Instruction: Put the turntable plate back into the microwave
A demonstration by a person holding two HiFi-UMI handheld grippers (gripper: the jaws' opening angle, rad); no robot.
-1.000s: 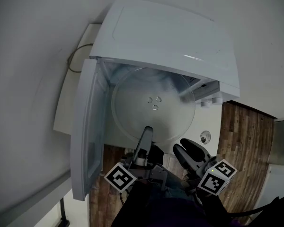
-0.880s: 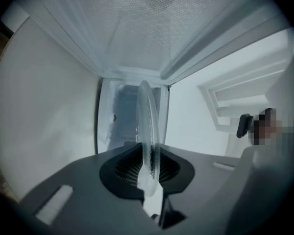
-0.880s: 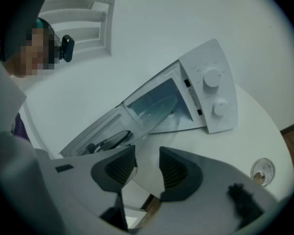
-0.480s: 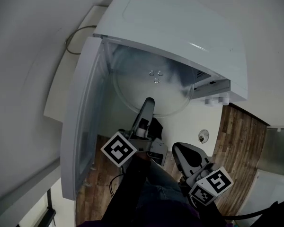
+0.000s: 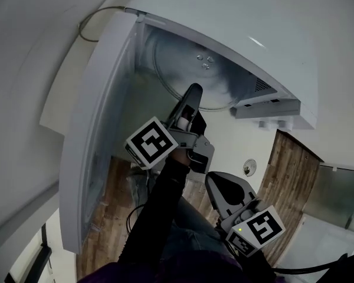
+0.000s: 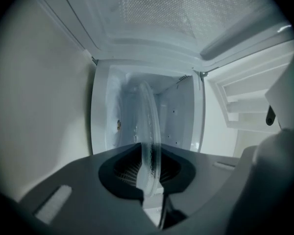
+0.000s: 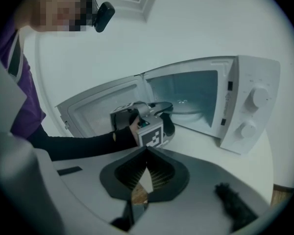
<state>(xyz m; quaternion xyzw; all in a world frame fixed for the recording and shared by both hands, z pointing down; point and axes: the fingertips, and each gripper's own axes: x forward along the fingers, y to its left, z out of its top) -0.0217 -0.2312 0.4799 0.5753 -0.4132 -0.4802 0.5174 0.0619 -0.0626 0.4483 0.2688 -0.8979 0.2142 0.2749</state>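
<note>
The white microwave (image 5: 253, 22) stands with its door (image 5: 94, 140) swung wide to the left. The clear glass turntable plate (image 5: 215, 78) lies mostly inside the cavity. My left gripper (image 5: 193, 93) is shut on its near rim. In the left gripper view the plate (image 6: 150, 126) runs edge-on between the jaws of the left gripper (image 6: 148, 153), pointing into the cavity. My right gripper (image 5: 214, 183) hangs back at the lower right, shut with nothing in it. The right gripper view shows the right gripper (image 7: 146, 155), the left gripper (image 7: 161, 107), the plate (image 7: 188, 107) and the microwave (image 7: 247, 106).
The microwave sits on a white counter (image 5: 233, 146) against a white wall. A small round fitting (image 5: 248, 167) lies on the counter by the right gripper. A cable (image 5: 91, 16) loops behind the door. Wooden flooring (image 5: 286, 175) shows below the counter edge.
The left gripper has pushed forward with the plate, which now sits deeper inside the cavity. The right gripper has dropped back toward the lower right.
</note>
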